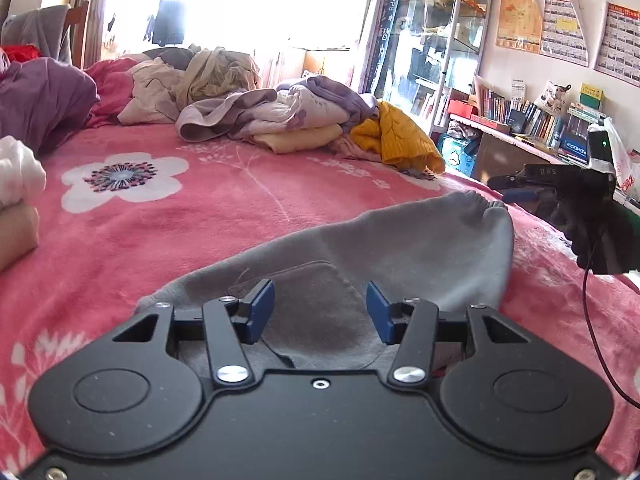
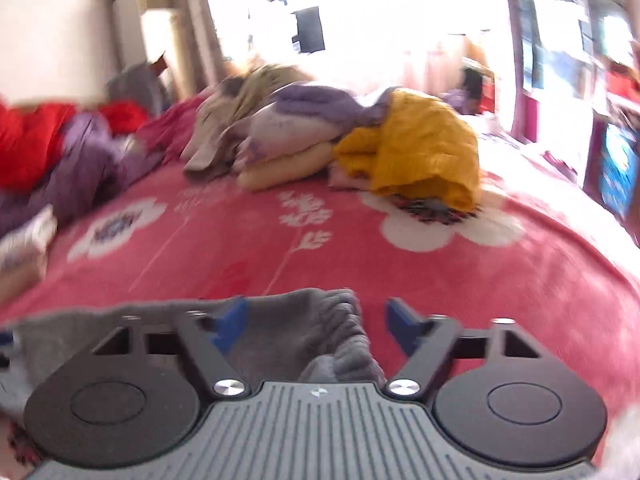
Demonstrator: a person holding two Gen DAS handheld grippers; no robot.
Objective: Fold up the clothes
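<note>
The grey garment (image 1: 360,264) lies flat on the pink bedspread (image 1: 160,216), directly under and ahead of the spread left gripper (image 1: 320,312), its long axis running toward the right gripper (image 2: 316,320). That one, also spread, straddles the gathered hem. Only the left view shows the pocket; beyond, the clothes heap (image 2: 340,148).

Bedroom interior. A bed (image 1: 168,216) under a pink blanket with white flower prints fills the foreground. Behind it, a bright window (image 1: 260,0) is overexposed, with dark items hanging against the light. At right stand a glass cabinet (image 1: 436,40), a low shelf of books (image 1: 536,116), and a pale wall (image 1: 496,68) bearing posters (image 1: 564,24). The right wrist view is motion-blurred.
</note>
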